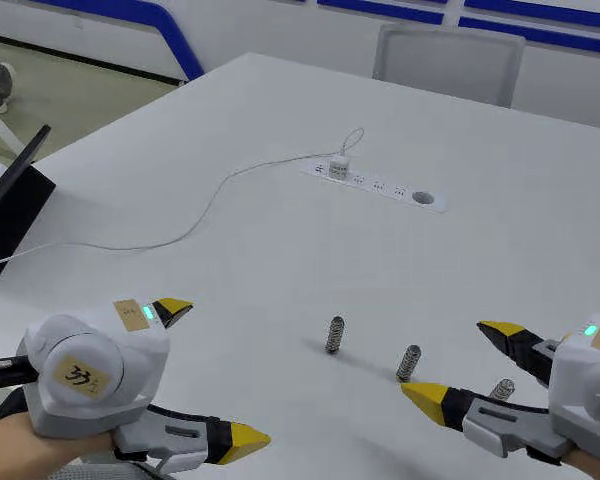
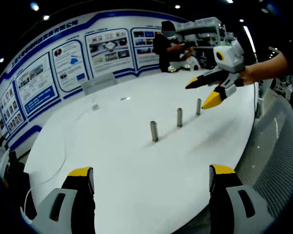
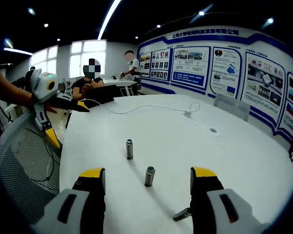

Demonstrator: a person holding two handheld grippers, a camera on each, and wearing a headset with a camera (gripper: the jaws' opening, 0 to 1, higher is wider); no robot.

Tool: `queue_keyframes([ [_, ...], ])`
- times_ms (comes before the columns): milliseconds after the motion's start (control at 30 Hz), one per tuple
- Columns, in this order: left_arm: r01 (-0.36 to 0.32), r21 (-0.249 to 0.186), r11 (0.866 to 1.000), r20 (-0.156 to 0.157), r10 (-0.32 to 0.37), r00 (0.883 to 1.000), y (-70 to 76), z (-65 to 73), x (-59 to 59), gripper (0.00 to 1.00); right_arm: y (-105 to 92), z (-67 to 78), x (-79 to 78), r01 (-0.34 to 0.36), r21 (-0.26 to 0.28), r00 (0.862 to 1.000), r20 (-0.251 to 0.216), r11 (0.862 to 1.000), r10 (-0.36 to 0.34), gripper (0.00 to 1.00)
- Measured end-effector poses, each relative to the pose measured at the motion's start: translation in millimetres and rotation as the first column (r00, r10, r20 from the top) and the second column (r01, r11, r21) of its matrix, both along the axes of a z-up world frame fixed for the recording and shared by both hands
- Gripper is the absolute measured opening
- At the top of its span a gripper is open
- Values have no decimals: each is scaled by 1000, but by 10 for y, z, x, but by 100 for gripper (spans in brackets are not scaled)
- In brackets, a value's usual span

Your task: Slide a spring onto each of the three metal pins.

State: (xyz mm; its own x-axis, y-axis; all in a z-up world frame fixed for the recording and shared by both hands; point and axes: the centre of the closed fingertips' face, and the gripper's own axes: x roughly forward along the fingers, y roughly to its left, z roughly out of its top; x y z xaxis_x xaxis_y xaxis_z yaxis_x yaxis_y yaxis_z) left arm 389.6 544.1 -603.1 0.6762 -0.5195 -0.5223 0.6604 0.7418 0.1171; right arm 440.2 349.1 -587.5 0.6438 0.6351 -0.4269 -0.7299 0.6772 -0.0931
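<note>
— What stands on the white bench [image 1: 280, 250]?
— A row: left spring [image 1: 335, 334] and middle spring [image 1: 409, 362] upright, right spring [image 1: 502, 389] just beside the right gripper [image 1: 462, 360].
— And the grippers?
— Right gripper and left gripper [image 1: 210, 375] flank the row, both spread wide, holding nothing. A power strip [image 1: 375, 183] and its cable [image 1: 210, 205] lie well beyond.

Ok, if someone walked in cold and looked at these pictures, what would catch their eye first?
Most likely the three springs standing in a row on the white table, near its front edge. Next, the left gripper and right gripper, both open and yellow-tipped, on either side of that row. Further back lies a power strip with a white cable trailing left.
</note>
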Motion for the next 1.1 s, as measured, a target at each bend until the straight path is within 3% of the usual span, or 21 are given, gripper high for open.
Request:
queue_keyframes([
  [233,3,2,1000,-1,-3,1000,-7,-6,-3,100,-164,-28,-53,92,21,996,10,996,-92,75],
  [333,3,-2,1000,-1,-3,1000,-9,-4,-3,100,-274,-5,-70,154,53,988,8,987,-155,75],
  [433,5,3,1000,-4,-5,1000,-9,-14,-9,100,-432,-7,-114,227,69,974,6,972,-228,75],
  [600,7,6,1000,-9,-7,1000,-14,-24,-14,100,-590,13,-270,277,53,960,30,959,-279,74],
  [900,1,12,1000,-12,-1,1000,4,-31,-8,100,-818,-100,-406,387,96,922,-18,917,-387,73],
  [1100,3,13,1000,-17,-3,1000,2,-38,-17,100,-878,-150,-442,429,102,903,-31,897,-429,73],
])
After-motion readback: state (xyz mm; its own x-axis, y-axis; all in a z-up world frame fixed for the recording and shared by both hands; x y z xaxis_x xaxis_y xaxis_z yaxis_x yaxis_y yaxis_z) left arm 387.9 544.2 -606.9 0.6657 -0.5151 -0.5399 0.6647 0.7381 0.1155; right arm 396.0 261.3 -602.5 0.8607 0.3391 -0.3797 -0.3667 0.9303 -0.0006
